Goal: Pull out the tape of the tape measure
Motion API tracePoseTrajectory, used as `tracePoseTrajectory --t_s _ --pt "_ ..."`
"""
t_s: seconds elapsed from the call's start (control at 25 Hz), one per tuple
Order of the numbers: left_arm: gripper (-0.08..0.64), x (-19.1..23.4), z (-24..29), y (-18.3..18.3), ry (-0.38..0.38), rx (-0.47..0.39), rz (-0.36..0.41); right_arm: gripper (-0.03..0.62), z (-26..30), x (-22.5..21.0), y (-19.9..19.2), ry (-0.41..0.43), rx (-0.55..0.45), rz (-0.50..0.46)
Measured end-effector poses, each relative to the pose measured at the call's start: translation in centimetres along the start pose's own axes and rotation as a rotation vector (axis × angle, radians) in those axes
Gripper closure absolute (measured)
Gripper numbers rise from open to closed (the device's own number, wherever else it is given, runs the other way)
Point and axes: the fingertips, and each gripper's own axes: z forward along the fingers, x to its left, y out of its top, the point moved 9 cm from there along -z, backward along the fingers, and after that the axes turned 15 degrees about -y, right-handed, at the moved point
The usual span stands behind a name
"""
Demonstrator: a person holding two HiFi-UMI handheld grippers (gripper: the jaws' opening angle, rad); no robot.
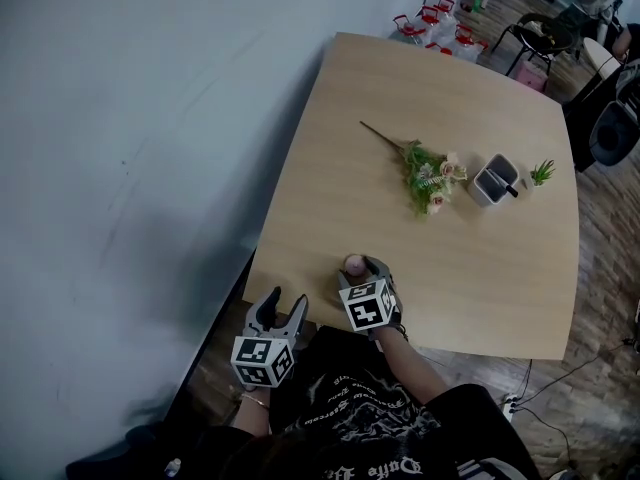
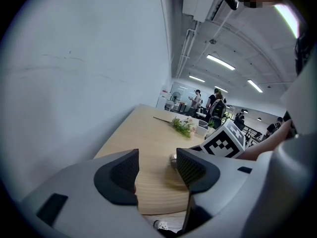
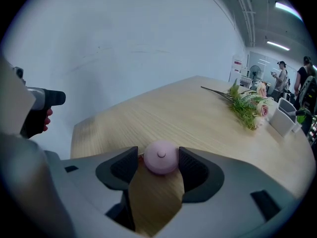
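While the pale wall [image 1: 150, 168] fills the whole left side of the head view, we see the light wooden table [image 1: 480, 268] running beside it, its left edge close along the wall. Our left gripper [image 1: 286, 300] hangs off the table's near edge, just short of the corner. In the left gripper view its jaws stand apart with nothing between them, and only the table top shows through the gap. Our right gripper [image 1: 360, 265] rests over the table just inside the near edge, close beside the left one, and its marker cube faces up at the head camera. Its jaws also stand apart. Farther along the table, well away from both grippers, lies a sprig of artificial flowers [image 1: 425, 176] with green leaves and pale blooms, its thin stem pointing toward the wall. Just to the right of it stands a small white container [image 1: 494, 180] with a dark object in it, and beside that a tiny green plant [image 1: 542, 173]. Smallest of all is the tape measure [image 3: 160, 157], a round pink case sitting on the table between the tips of the right gripper's jaws. In the right gripper view the pad at the right lies against the case, while the pad at the left is a sliver away from it, so we see the case flanked and not clamped.
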Motion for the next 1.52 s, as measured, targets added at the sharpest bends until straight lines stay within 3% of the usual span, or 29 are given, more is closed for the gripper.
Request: tracePoseTrajectory --t_s 0.24,0.4,0.6,0.96,1.12,1.24,1.32,1.52 --pt "0.318 0.4 0.3 0.5 -0.093 -0.074 -0.091 0.319 -2.5 -1.2 0.8 0.047 -0.069 -0.017" --pt "0.318 0.0 1.5 1.2 -0.156 -0.067 -0.081 0.319 -5.0 -2.6 1.5 0.063 -0.151 -0.075" --pt "0.318 -1.0 3.5 2.9 -0.304 -0.079 -0.085 0.319 -8.4 -3.7 2.7 0.064 -0.263 -0.196" --pt "0.318 -3.1 8.0 4.8 -0.672 -0.062 -0.32 0.319 -13.7 -4.2 3.4 0.093 -0.421 -0.375" --pt "0.318 -3.9 9.0 5.5 -0.755 -0.092 -0.425 0.319 -15.0 -4.1 3.3 0.093 -0.462 -0.393" --pt "0.318 -4.5 9.7 5.1 -0.801 -0.029 -0.453 0.319 -15.9 -3.9 3.5 0.098 -0.475 -0.396" --pt "0.33 -4.8 9.9 5.0 -0.844 -0.016 -0.494 0.319 -16.2 -3.9 3.7 0.113 -0.48 -0.387" --pt "0.485 -5.8 9.7 5.3 -0.914 -0.088 -0.552 0.319 -16.3 -4.3 3.6 0.142 -0.478 -0.378"
